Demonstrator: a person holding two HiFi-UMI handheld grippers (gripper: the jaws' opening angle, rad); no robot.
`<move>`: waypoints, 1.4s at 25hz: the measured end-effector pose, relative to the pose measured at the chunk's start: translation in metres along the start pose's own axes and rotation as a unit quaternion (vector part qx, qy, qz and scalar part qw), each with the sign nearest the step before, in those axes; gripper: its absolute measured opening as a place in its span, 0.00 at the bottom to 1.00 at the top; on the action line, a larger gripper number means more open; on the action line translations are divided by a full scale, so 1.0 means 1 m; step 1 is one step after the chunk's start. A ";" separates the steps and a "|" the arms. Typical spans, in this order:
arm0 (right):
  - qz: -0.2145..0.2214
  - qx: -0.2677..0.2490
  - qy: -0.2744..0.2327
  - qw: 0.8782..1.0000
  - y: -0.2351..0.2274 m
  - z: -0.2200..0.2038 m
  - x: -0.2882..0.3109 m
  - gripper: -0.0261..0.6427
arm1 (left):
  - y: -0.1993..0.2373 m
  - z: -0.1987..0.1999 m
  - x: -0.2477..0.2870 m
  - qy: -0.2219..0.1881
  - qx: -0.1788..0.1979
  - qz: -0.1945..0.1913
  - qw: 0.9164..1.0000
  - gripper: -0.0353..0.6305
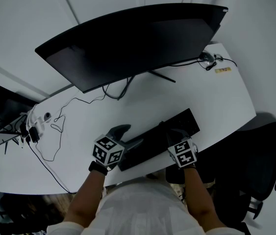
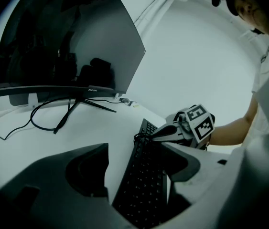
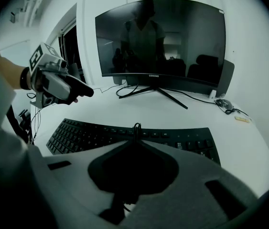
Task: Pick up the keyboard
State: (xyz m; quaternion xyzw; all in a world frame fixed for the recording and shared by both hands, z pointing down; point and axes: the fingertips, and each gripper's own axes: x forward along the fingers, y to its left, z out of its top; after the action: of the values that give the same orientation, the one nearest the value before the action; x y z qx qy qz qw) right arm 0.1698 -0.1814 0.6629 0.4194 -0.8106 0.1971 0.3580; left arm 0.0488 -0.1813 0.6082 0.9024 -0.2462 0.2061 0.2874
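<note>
Pinching a thin loop [image 3: 135, 126] at the keyboard's [image 1: 150, 146] twelve-o'clock edge, your right claw [image 3: 135, 136] is closed, likely to tip it off the counter [image 1: 128, 111]; your left claw [image 2: 136, 154], jaws apart, straddles the nine-o'clock end to catch it.

Dim, flat, bluish light spreads evenly over my white desk [image 1: 216, 97], leaving only faint shadows beneath the monitor [image 1: 128, 43], whose dark screen mirrors the room. The 2 tool views bulge fisheye-style with black corners. My right tool [image 3: 134, 133] looms soft and unfocused up close.
</note>
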 end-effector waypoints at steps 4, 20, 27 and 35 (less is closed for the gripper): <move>-0.002 -0.008 -0.010 1.000 0.002 0.007 -0.005 0.07 | 0.002 0.003 0.001 0.007 0.007 -0.005 1.000 0.53; -0.012 -0.049 -0.051 0.997 -0.002 0.033 -0.029 0.07 | -0.005 -0.009 0.030 0.074 0.023 -0.052 0.996 0.56; -0.013 -0.079 -0.065 0.995 -0.003 0.045 -0.038 0.07 | -0.009 -0.008 0.046 0.098 0.027 -0.078 0.992 0.56; 0.002 -0.105 -0.089 0.991 0.005 0.063 -0.047 0.07 | -0.020 -0.010 0.054 0.112 0.012 -0.126 0.986 0.56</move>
State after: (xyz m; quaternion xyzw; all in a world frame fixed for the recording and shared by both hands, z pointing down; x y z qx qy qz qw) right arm 0.1582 -0.1926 0.5861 0.3936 -0.8564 0.0740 0.3258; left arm 0.1006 -0.1783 0.6353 0.9007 -0.0946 0.2713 0.3258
